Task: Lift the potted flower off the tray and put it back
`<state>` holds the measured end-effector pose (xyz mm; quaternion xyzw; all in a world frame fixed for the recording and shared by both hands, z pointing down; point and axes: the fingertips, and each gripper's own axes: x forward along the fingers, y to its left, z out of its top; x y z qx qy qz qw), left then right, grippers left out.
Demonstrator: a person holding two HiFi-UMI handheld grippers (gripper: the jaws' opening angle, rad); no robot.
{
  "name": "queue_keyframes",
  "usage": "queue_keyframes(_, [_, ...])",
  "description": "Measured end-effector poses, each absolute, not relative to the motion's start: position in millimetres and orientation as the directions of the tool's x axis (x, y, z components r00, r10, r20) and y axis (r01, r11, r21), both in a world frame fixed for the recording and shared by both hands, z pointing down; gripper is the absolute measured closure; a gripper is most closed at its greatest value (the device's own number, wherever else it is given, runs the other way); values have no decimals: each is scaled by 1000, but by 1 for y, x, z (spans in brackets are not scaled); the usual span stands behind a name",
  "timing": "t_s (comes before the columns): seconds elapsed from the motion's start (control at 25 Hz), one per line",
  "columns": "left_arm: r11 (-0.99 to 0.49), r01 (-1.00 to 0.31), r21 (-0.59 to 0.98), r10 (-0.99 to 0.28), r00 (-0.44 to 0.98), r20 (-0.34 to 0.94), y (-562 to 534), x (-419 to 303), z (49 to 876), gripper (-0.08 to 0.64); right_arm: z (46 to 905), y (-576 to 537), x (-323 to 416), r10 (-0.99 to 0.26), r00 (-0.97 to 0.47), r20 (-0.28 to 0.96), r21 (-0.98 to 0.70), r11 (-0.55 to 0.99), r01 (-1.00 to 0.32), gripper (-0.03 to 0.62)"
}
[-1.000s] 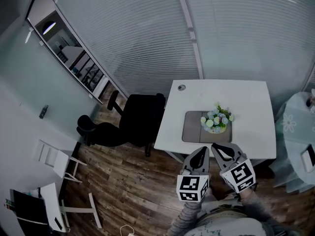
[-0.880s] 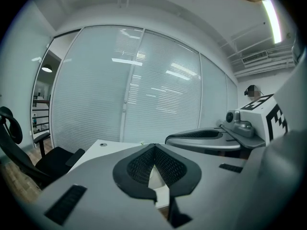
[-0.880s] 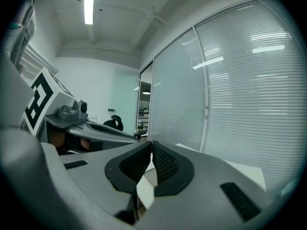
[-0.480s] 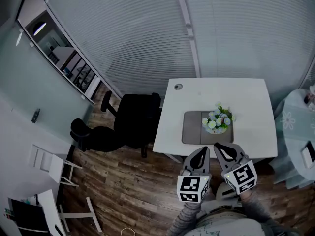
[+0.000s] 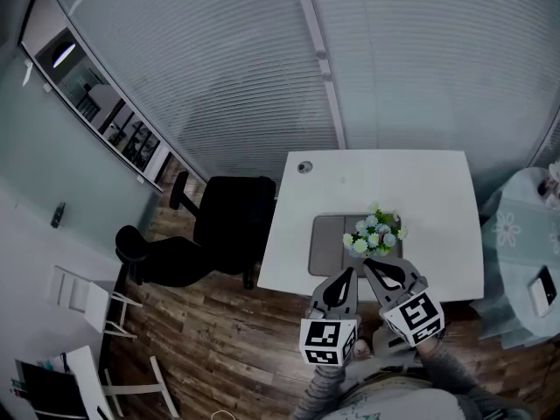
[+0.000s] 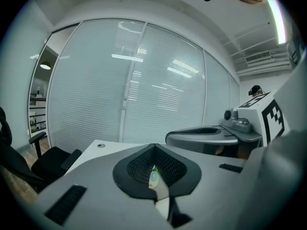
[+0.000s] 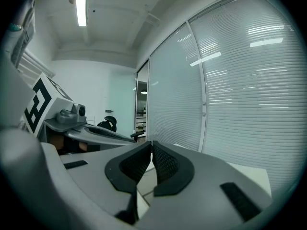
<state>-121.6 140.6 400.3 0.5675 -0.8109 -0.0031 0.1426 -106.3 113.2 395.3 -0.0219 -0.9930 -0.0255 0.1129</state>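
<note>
Probably light yet tippy, with fragile blooms; best to pinch the potted flower [image 5: 374, 232] low, at its pot. Shut and empty: left tool [image 5: 348, 273], right tool [image 5: 368, 265].

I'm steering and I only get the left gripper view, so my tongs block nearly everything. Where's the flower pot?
Observer: The head view shows the potted flower standing on the right part of a grey tray on a white table.
Operator: Is my other hand's thing open?
Observer: No. In the right gripper view the right tongs are shut, with nothing between them.
Operator: Am I near the flower?
Observer: In the head view both tips, left tongs and right, hover at the tray's near edge, just short of the pot.
</note>
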Motion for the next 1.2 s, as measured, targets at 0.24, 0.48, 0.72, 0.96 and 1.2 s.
queue_keyframes(0.24, [369, -920, 131, -910, -329, 251, 109, -134, 402, 549, 392, 71, -114, 46, -975, 215, 45, 997, 57, 569])
queue_keyframes(0.48, [348, -934, 87, -916, -318, 244, 86, -144, 395, 549, 390, 30, -108, 19, -979, 202, 40, 999, 28, 569])
queue_keyframes(0.72, [344, -935, 82, -920, -318, 227, 61, -142, 390, 549, 394, -2, -98, -10, -980, 197, 22, 1000, -6, 569])
queue_keyframes(0.96, [340, -937, 84, -920, -313, 235, 49, -151, 389, 549, 397, -18, -93, -26, -977, 210, 20, 1000, -23, 569])
queue_keyframes(1.2, [260, -961, 96, -943, -231, 238, 31, -162, 392, 549, 401, -34, -92, -107, -971, 216, 4, 994, -109, 568])
